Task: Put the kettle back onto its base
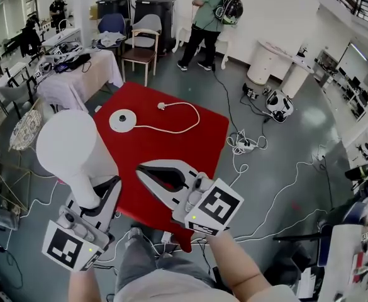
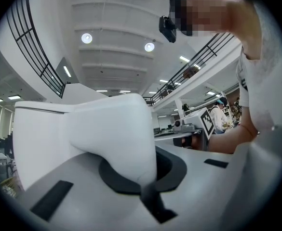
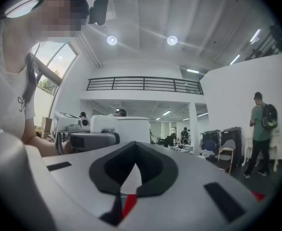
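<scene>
Firmly, the left gripper (image 1: 108,190) clamps the white kettle (image 1: 70,150) by its handle, in the air off the red table's (image 1: 190,137) near left edge. The right gripper (image 1: 144,170) hovers over the near edge, jaws together, empty. The base (image 1: 122,120) sits near the far left corner — cord (image 1: 184,115) trailing right.

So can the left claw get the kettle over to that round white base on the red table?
Probably yes. The left claw grips the kettle by its handle, and the base lies bare on the red table just ahead. Nothing stands between them; its cord trails away on the other side.
</scene>
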A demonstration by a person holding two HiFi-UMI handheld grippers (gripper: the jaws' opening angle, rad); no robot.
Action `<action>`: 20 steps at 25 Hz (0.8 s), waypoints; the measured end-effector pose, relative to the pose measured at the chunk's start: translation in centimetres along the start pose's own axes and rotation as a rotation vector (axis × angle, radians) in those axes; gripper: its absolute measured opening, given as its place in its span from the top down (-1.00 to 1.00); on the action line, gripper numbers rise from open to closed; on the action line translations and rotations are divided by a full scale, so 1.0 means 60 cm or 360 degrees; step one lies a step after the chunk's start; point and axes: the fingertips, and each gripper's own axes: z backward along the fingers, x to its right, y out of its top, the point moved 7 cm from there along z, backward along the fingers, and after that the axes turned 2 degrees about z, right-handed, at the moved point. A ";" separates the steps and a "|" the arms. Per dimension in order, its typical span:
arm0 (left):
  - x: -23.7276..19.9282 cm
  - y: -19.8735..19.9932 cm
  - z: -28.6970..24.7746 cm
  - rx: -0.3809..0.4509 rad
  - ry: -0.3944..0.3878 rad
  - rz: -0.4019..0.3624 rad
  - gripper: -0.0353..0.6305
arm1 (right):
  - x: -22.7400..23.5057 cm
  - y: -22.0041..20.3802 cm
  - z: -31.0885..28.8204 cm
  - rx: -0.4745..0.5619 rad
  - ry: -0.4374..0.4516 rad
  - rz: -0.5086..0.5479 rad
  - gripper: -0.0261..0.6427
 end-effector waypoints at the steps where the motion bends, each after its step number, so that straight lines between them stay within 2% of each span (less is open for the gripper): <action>1: -0.004 -0.005 -0.007 0.0001 -0.0013 0.0006 0.88 | 0.007 -0.003 -0.001 0.0001 -0.0012 -0.0001 0.91; 13: -0.141 -0.090 -0.087 -0.0028 -0.0195 0.0025 0.88 | 0.106 -0.054 -0.089 -0.0042 -0.0176 -0.0050 0.91; 20: -0.256 -0.167 -0.142 -0.0035 -0.0386 0.0087 0.88 | 0.163 -0.111 -0.176 -0.0088 -0.0296 -0.0046 0.91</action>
